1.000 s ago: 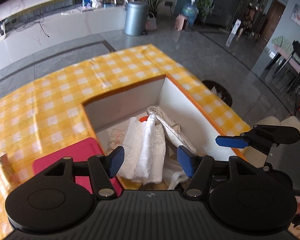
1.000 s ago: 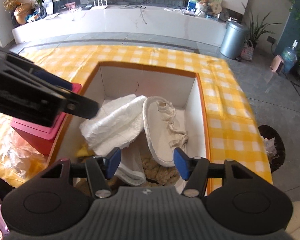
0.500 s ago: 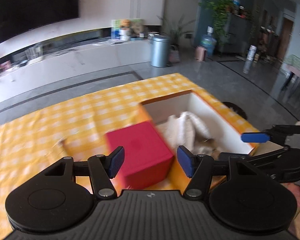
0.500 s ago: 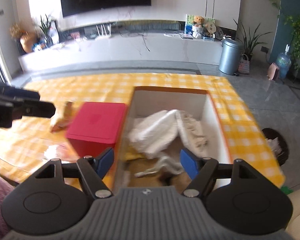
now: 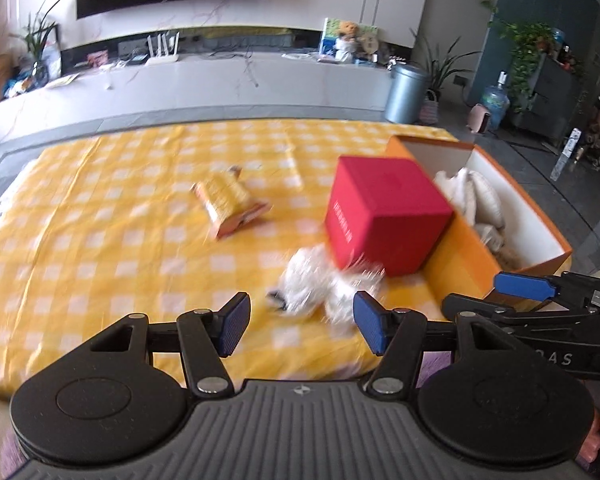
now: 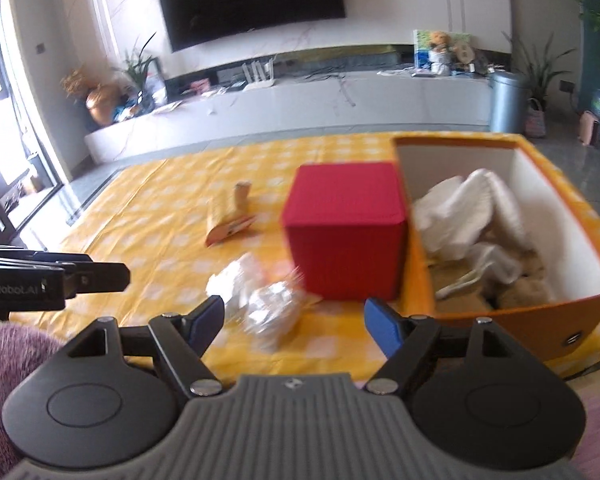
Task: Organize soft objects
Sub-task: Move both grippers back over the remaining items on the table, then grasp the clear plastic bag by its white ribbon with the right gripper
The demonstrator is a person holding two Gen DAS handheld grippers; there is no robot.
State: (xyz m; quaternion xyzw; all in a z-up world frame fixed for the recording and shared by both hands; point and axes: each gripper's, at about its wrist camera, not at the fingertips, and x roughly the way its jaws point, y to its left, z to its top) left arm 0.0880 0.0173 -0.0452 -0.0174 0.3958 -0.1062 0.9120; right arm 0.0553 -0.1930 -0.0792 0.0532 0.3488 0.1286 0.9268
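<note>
An orange box (image 5: 464, 248) (image 6: 512, 320) with white inner walls stands at the table's right end and holds white and beige soft cloths (image 5: 480, 196) (image 6: 472, 216). A crumpled white plastic wrap (image 5: 324, 288) (image 6: 260, 300) lies on the yellow checked tablecloth near the front edge. My left gripper (image 5: 300, 324) is open and empty, just short of the wrap. My right gripper (image 6: 294, 320) is open and empty, back from the table edge, with the wrap between its fingers in view. The right gripper's side shows in the left wrist view (image 5: 540, 300); the left gripper's side shows in the right wrist view (image 6: 52, 280).
A red cube box (image 5: 384, 216) (image 6: 348, 232) stands against the orange box's left side. A yellow-orange snack packet (image 5: 230, 204) (image 6: 228, 216) lies further left on the tablecloth (image 5: 100, 240). A purple fuzzy fabric (image 6: 8, 364) is at the near left. A metal bin (image 5: 406, 94) stands on the floor beyond.
Both grippers have pulled up and back out of the orange box towards the table's near edge. The views now take in the red box, the wrap and the packet. Both stay open.
</note>
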